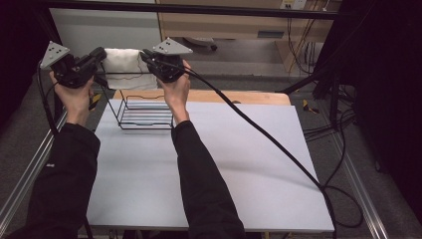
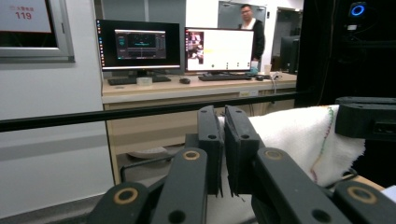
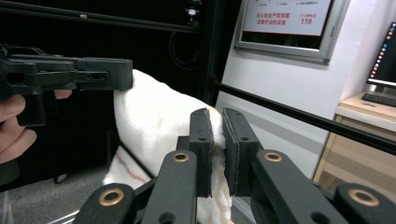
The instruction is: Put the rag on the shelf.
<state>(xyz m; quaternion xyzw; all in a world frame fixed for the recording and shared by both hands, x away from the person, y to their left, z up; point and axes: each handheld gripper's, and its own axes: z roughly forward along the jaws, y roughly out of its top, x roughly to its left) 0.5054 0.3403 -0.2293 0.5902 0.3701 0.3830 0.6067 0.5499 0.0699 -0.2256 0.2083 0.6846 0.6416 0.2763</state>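
Left fingers: the left gripper (image 2: 223, 151) has its jaws drawn close on an edge of the white towel (image 2: 299, 140); in the left gripper view cloth sits in the narrow gap between the pads.
Right fingers: the right gripper (image 3: 218, 151) is clamped on the same towel, white cloth pinched between its two black pads in the right gripper view.
Towel: held in the air, stretched between both grippers, with a coloured stitched hem along one edge; in the high view the white towel (image 1: 122, 67) hangs at 12 o'clock of the wire rack (image 1: 144, 112), above its far side.
Grippers in the high view: left gripper (image 1: 98, 56) at 11 o'clock of the table, right gripper (image 1: 148, 56) just beside it toward 12 o'clock; both raised off the surface, each in a hand with a dark sleeve.
Wire rack: black, standing on the table at its far left, 11 o'clock.
Surface: pale grey table top (image 1: 249, 169), matte, over a wooden board that shows along the far edge.
Cable: black cable (image 1: 263, 134) trails from the right gripper across the table toward 4 o'clock.
Room: black frame bar (image 2: 140, 112) across the left gripper view; behind it a wooden desk (image 2: 187, 88) with two lit monitors (image 2: 177, 44), keyboards, and a person (image 2: 252, 28) standing at 1 o'clock. A framed sign (image 3: 285, 25) hangs on the grey wall in the right gripper view.
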